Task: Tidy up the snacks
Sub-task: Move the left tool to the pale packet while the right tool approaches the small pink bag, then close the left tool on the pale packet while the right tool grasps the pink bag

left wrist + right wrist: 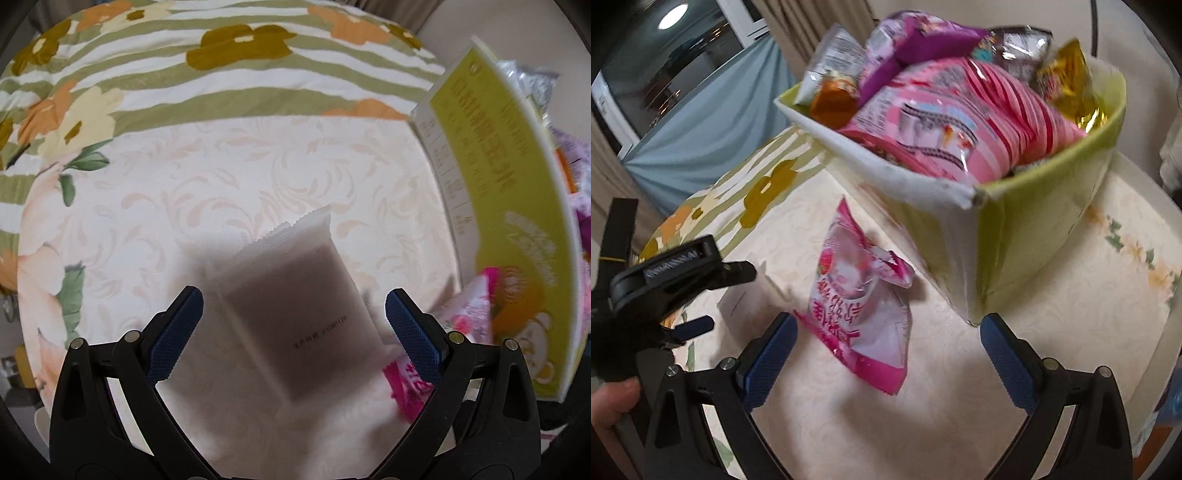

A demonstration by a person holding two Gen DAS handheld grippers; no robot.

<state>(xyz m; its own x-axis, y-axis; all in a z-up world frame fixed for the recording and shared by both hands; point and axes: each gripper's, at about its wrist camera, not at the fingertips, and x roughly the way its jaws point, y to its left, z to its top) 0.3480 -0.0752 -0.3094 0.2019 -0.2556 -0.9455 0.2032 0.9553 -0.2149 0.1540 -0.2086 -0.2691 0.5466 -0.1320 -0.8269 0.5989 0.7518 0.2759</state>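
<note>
Done: box point(1027, 236) already piled with snacks
Left: pink packet point(860, 306), white packet point(295, 314) on bench
Left gripper point(293, 314): spread
Right gripper point(888, 343): spread

A white sachet point(295, 295) with a serrated top edge lies flat on the surface, small dark print on its face. Just beside it lies a crumpled pink-and-white packet point(860, 299), flat, near the corner of a green-and-white box point(1034, 229). The box stands open, heaped with bags: pink striped point(964, 118), purple point(916, 40), gold point(1067, 81), and others.
</note>
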